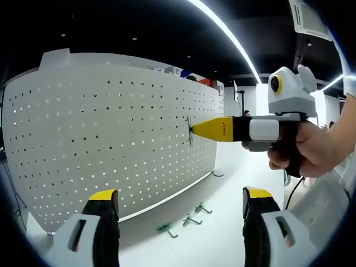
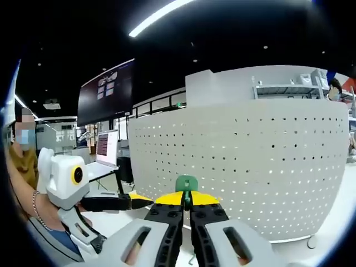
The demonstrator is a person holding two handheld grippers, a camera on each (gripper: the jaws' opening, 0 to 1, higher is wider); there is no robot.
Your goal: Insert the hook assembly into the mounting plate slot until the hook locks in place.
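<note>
Here I have the white pegboard (image 1: 111, 144) standing upright on the white table (image 1: 233, 222). My right gripper (image 1: 192, 130) is clenched on a green hook (image 2: 186, 183), its tip against the board. My left gripper (image 1: 181, 203) hangs released, jaws apart. Three spare hooks (image 1: 186, 219) lie at the board's foot.

dark ceiling with long light strips (image 1: 222, 28), small spot lights; white tabletop (image 1: 233, 183); big dark wall screen (image 2: 105, 92) (text unreadable), laptop (image 2: 107, 147) on a desk, shelving (image 2: 289, 89) behind
</note>
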